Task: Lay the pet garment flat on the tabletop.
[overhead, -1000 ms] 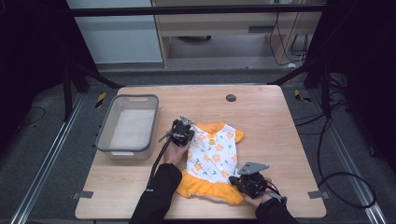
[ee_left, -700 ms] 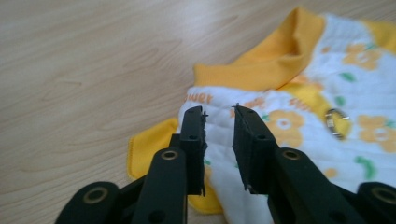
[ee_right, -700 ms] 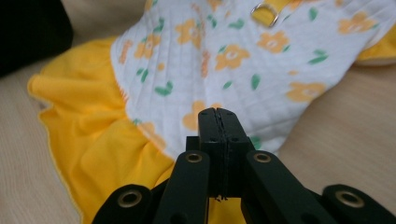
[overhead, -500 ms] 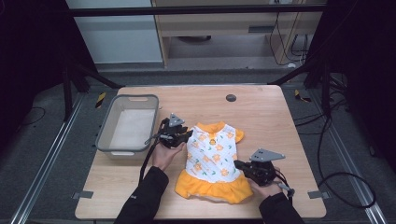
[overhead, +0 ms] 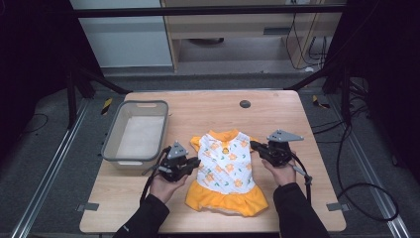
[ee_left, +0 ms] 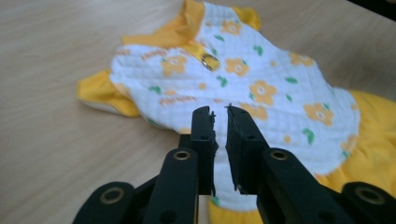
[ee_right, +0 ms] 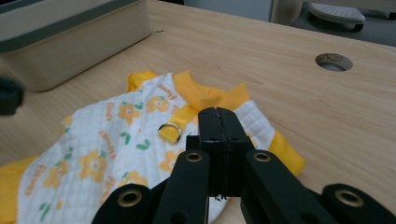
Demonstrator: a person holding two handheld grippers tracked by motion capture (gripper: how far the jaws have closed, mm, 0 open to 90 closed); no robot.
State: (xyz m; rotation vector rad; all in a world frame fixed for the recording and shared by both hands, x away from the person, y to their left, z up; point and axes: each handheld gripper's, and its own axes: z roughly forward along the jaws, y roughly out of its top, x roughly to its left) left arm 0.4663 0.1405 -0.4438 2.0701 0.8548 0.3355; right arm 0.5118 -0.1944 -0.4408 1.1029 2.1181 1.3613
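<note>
The small white quilted dress with orange flowers and yellow trim (overhead: 225, 168) lay flat on the wooden tabletop (overhead: 208, 106), beside the grey plastic bin (overhead: 136, 131). The left hand-held gripper (ee_left: 220, 112), jaws just narrowed to a slit with nothing between them, and the fully closed, empty right hand-held gripper (ee_right: 218, 114) were poised at its sides; a closed approach was judged liable to push and bunch the fabric.

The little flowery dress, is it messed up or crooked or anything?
Nothing stands out. The little dress lies flat and spread out on the table, yellow collar toward the far edge, frill toward the person. It sits a bit slanted, that's all. The grey tub beside it stands upright.
</note>
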